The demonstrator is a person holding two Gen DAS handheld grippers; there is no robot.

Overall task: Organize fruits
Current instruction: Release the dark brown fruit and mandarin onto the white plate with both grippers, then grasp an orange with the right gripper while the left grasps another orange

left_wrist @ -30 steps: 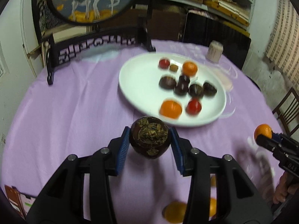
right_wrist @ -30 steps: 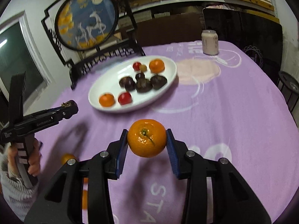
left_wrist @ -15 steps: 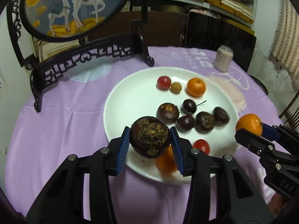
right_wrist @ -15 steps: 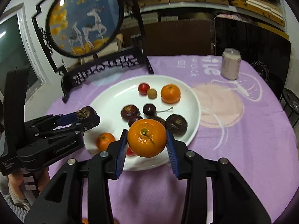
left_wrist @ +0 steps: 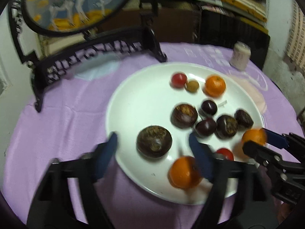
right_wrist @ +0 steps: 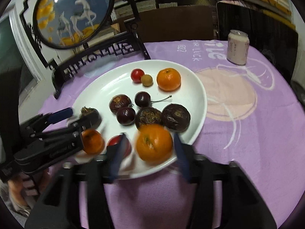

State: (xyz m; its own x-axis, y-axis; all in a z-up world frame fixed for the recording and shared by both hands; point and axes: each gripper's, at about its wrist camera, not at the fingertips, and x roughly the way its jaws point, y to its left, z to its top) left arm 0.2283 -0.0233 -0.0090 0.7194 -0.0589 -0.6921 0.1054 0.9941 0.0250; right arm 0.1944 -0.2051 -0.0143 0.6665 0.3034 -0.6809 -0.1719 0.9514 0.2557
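A white plate [left_wrist: 141, 99] [right_wrist: 106, 87] on the purple cloth holds several fruits: oranges, dark mangosteens, plums, red tomatoes. My left gripper [left_wrist: 153, 148] is open over the plate's near rim; a dark mangosteen [left_wrist: 154, 141] sits between its spread jaws, free of both, also seen in the right wrist view [right_wrist: 91, 114]. My right gripper [right_wrist: 147, 152] is open at the plate's near edge, with an orange [right_wrist: 154, 142] between its jaws, touching neither; this orange shows in the left wrist view [left_wrist: 253, 136].
A black carved stand with a round deer painting [left_wrist: 80, 3] [right_wrist: 72, 13] stands behind the plate on the left. A pink can [right_wrist: 237, 47] [left_wrist: 239, 55] stands at the far right. Another orange [left_wrist: 184, 172] and a tomato [right_wrist: 117, 143] lie near the plate's front rim.
Both grippers moved forward to the plate and opened. The mangosteen left the left jaws and the orange left the right jaws, both over the plate.
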